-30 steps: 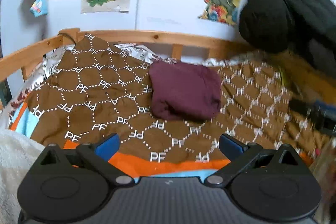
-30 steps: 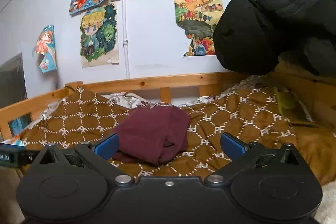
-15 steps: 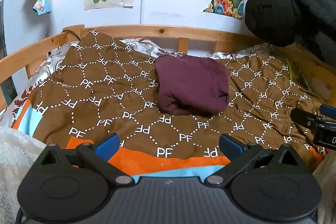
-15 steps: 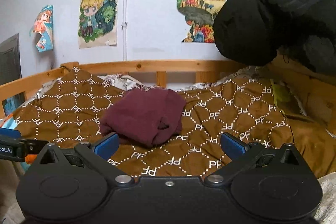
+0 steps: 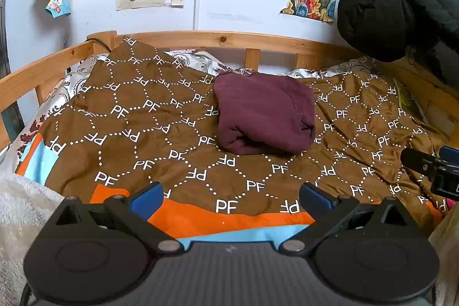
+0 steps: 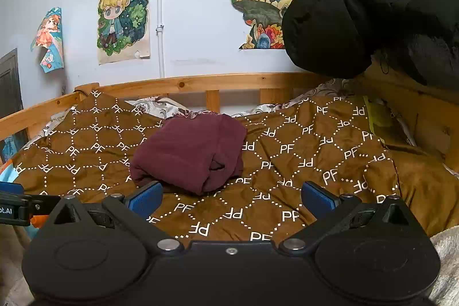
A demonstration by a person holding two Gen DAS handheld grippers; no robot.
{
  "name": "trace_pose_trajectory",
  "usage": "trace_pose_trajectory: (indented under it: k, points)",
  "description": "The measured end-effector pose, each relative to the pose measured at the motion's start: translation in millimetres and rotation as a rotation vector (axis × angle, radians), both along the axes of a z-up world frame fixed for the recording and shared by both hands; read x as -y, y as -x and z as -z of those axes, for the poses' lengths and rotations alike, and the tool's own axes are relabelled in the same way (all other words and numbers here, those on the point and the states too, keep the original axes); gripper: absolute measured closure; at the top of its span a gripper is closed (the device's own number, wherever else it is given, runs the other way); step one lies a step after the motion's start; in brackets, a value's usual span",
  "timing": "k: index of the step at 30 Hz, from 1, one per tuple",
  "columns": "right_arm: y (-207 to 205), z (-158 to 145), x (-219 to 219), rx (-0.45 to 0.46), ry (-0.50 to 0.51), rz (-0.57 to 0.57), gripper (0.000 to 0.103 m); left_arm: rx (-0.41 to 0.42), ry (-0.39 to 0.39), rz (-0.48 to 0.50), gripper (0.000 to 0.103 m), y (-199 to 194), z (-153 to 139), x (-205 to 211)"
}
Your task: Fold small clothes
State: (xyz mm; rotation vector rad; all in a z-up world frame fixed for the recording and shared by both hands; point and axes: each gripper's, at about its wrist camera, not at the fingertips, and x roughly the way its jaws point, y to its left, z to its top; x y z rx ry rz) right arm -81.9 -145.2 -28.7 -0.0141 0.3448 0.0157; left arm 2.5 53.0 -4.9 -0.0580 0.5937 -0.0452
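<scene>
Maroon garment (image 5: 265, 113) sits folded into a compact bundle on my brown PF-print blanket (image 5: 137, 116), close to the wooden bed rail (image 5: 229, 37). My left gripper (image 5: 231, 195) hangs over the blanket's near edge, blue fingers spread wide, nothing in them. My right gripper (image 6: 231, 195) is likewise wide open and empty, its left finger (image 6: 146, 195) just short of the bundle.

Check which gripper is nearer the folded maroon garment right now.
Right, by a little. The right gripper sits just short of the maroon garment, its left blue pad almost at the near edge. The left gripper hangs further back, over the blanket's orange stripe. Both sets of jaws are open and empty.
</scene>
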Motion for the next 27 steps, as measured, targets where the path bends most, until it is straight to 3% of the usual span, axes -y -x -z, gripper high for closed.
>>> trace_pose_trajectory:
  k: [27]
  points:
    - [-1.8,0.6,1.6,-0.008,0.000,0.001,0.001,-0.004,-0.001,0.000,0.001,-0.7,0.2,-1.1]
